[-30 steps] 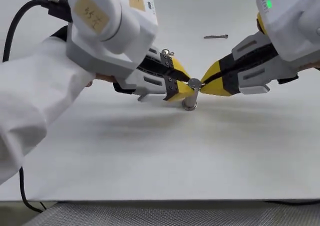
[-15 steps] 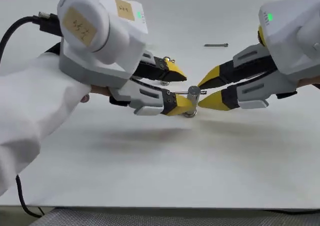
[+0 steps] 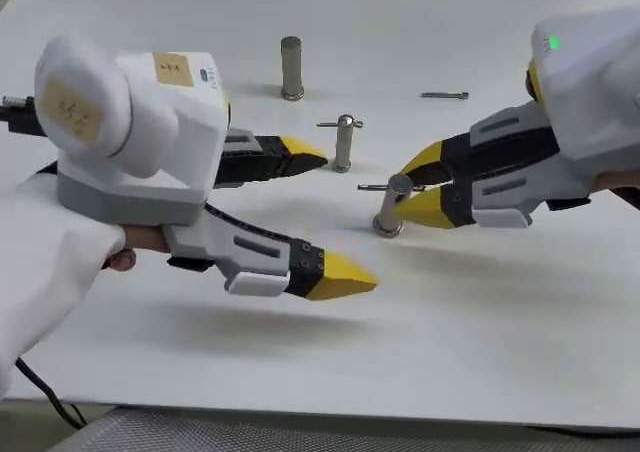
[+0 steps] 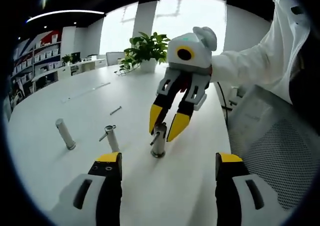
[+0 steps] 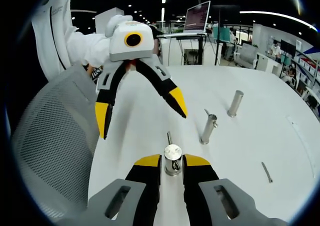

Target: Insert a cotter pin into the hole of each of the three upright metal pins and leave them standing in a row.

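Head view: three metal pins run diagonally away from the near desk edge. The nearest pin [image 3: 388,210] and middle pin [image 3: 344,144] each have a cotter pin through the top, while the far pin [image 3: 291,69] is bare. My right gripper [image 3: 403,193] has its jaws either side of the nearest pin's head, but I can't tell if they're pinching it. The left gripper [image 3: 350,220] has its jaws spread wide. A spare cotter pin [image 3: 445,95] lies towards the far edge.

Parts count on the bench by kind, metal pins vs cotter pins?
Metal pins: 3 (far metal pin, middle metal pin, near metal pin)
Cotter pins: 3 (middle pin's cotter, near pin's cotter, loose cotter pin)
Total: 6
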A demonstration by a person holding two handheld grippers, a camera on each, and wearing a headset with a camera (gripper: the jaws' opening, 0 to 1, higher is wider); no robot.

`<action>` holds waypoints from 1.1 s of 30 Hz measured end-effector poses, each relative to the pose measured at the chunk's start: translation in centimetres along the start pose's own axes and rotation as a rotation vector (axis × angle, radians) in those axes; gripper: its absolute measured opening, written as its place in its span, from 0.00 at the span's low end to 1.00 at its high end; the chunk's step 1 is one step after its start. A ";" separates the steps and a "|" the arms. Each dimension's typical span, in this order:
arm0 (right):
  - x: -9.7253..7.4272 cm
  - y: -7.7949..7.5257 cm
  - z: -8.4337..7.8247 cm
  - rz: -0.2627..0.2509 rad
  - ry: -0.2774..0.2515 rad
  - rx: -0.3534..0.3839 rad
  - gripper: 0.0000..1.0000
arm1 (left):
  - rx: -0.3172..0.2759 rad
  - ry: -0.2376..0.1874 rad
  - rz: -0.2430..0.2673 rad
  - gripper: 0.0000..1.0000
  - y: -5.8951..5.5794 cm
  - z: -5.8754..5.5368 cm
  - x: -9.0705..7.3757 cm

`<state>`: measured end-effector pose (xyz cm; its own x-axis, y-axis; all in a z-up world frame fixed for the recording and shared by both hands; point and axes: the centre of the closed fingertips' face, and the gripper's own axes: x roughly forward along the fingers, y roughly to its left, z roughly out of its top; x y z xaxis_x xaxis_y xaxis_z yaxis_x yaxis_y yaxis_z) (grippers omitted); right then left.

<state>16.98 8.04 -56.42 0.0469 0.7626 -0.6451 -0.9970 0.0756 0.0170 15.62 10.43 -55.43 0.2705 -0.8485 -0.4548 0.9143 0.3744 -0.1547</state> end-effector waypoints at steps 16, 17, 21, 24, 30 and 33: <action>0.4 -0.3 0.0 -0.007 -0.003 0.030 0.08 | -0.001 0.005 0.041 0.89 -0.2 -0.9 -0.5; 0.3 -0.3 0.0 -0.010 -0.002 0.044 0.08 | -0.002 0.004 0.041 0.89 -0.2 -0.9 -0.6; -0.1 -0.5 -0.1 -0.005 0.007 0.033 0.07 | 0.007 0.004 0.049 0.85 -0.3 -0.9 -0.9; -0.7 -1.4 0.1 -0.015 0.002 0.033 0.07 | -0.002 -0.009 0.054 0.86 -0.5 -0.5 -1.0; -1.3 -4.5 -0.2 -0.058 0.000 0.022 0.07 | 0.007 0.013 0.070 0.86 -0.8 -0.4 -1.2; -1.4 -5.1 -0.5 -0.064 -0.002 0.023 0.07 | -0.008 0.004 0.071 0.86 -1.0 -0.2 -1.3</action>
<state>22.01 6.29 -55.99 0.1110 0.7571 -0.6438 -0.9902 0.1393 -0.0069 14.30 11.17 -54.84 0.3331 -0.8185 -0.4681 0.8905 0.4363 -0.1291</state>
